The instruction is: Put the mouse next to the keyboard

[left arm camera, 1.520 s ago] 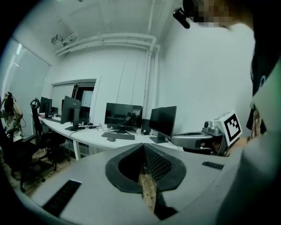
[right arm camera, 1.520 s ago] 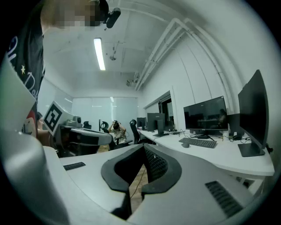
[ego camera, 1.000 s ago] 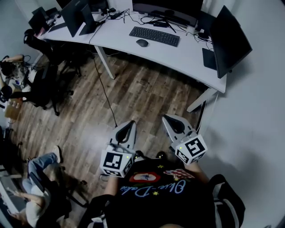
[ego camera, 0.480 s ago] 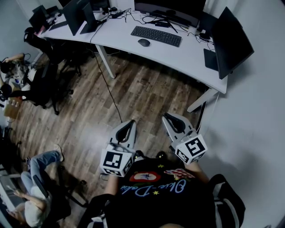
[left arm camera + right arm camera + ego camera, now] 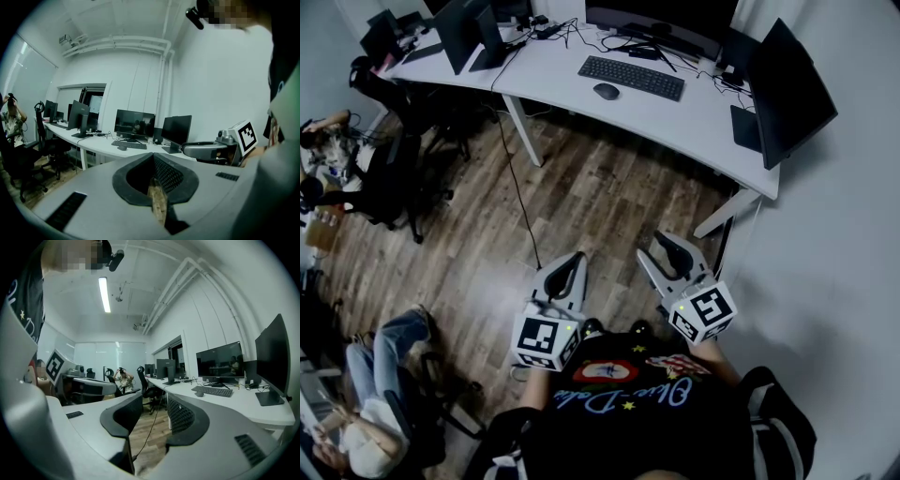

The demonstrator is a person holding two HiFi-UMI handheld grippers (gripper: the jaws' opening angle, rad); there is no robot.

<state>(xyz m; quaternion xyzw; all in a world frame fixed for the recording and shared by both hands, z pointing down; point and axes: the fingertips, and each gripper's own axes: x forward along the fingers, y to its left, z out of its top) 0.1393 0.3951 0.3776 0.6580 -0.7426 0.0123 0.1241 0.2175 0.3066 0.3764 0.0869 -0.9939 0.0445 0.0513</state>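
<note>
Over the wood floor (image 5: 581, 187), left hand-held gripper (image 5: 577, 259) nearly level; jaws together

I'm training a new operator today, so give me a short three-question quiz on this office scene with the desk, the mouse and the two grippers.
1. True or false: the small dark computer mouse lies on the white curved desk, by the left end of the flat black keyboard.
2. Which gripper has its fingers apart? A: left gripper; B: right gripper; C: both.
3. What lies between the grippers and the desk?
Key: 1. True. 2. B; its fingers have just been opening, with nothing between them; the left's are together. 3. The brown wood-plank floor.
</note>
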